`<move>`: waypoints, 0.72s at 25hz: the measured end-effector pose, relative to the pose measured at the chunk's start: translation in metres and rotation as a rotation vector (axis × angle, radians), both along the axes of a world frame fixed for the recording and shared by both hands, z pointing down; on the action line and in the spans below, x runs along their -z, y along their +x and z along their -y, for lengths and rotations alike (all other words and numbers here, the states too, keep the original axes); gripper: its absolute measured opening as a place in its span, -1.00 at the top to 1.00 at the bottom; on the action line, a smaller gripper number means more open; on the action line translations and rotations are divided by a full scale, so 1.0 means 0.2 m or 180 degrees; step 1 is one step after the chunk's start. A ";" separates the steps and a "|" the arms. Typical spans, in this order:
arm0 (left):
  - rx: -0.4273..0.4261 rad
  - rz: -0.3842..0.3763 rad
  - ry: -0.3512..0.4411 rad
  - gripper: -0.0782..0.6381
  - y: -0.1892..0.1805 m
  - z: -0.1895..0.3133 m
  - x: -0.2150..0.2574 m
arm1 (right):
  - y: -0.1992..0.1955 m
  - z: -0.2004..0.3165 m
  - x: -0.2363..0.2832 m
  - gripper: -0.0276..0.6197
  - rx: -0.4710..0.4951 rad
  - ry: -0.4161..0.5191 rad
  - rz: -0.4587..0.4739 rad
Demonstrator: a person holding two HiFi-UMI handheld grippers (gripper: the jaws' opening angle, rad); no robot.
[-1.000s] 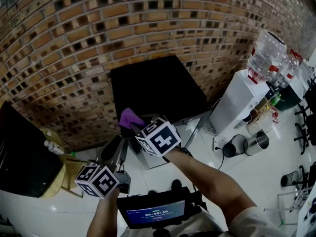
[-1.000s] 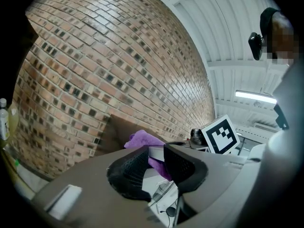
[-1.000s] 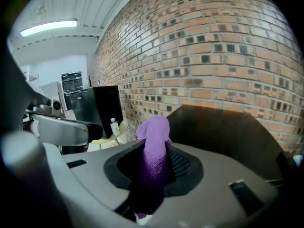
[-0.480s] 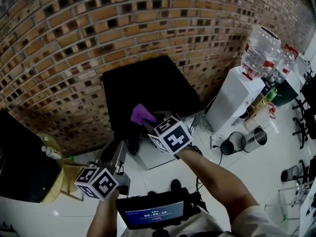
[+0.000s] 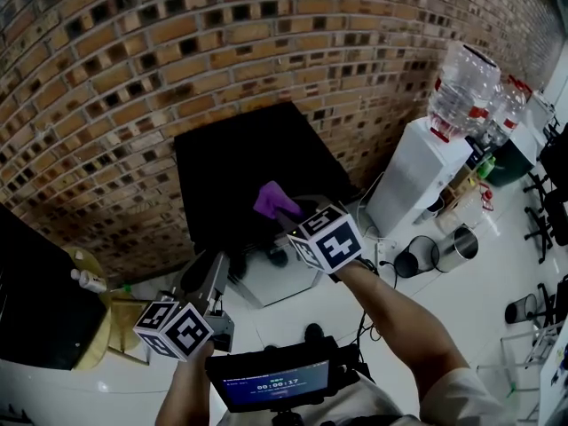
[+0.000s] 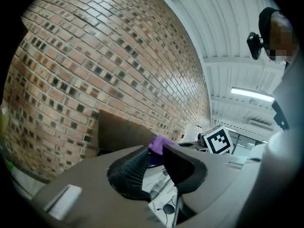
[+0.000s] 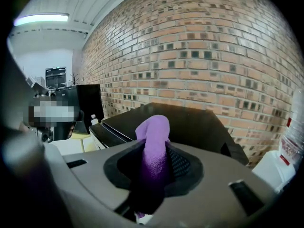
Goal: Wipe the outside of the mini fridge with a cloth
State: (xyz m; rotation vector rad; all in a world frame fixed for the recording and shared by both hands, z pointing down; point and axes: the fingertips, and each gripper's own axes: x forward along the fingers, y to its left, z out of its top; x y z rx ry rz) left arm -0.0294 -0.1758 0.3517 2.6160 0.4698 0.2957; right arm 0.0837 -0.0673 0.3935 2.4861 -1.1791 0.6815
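The black mini fridge (image 5: 257, 162) stands against the brick wall. My right gripper (image 5: 286, 216) is at the fridge's front top edge, shut on a purple cloth (image 5: 275, 201) that sticks up out of its jaws. The right gripper view shows the cloth (image 7: 154, 144) pinched in that gripper (image 7: 154, 170), with the fridge top (image 7: 190, 122) beyond. My left gripper (image 5: 209, 273) hangs lower left, short of the fridge. Its jaws have just been closing a little, and it (image 6: 155, 152) is open with nothing between the fingers. Past them I see the cloth (image 6: 161, 141).
A white water dispenser (image 5: 413, 185) with bottles (image 5: 461, 87) stands right of the fridge, with metal bins (image 5: 457, 251) and cables on the floor by it. A black cabinet (image 5: 35, 300) and a yellow stool with a small bottle (image 5: 89, 282) are at the left.
My right gripper has carried the purple cloth to the right along the fridge's front top edge. The left gripper has stayed about where it was.
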 end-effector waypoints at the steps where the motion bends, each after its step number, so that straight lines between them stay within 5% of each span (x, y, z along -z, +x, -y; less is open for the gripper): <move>1: -0.0008 0.0001 0.0005 0.54 0.01 -0.01 0.00 | 0.01 -0.03 0.00 0.64 -0.0017 0.0007 0.0003; 18: -0.0067 -0.0010 0.0096 0.54 0.21 -0.33 0.04 | 0.16 -0.43 0.04 0.64 -0.0090 -0.0366 -0.0494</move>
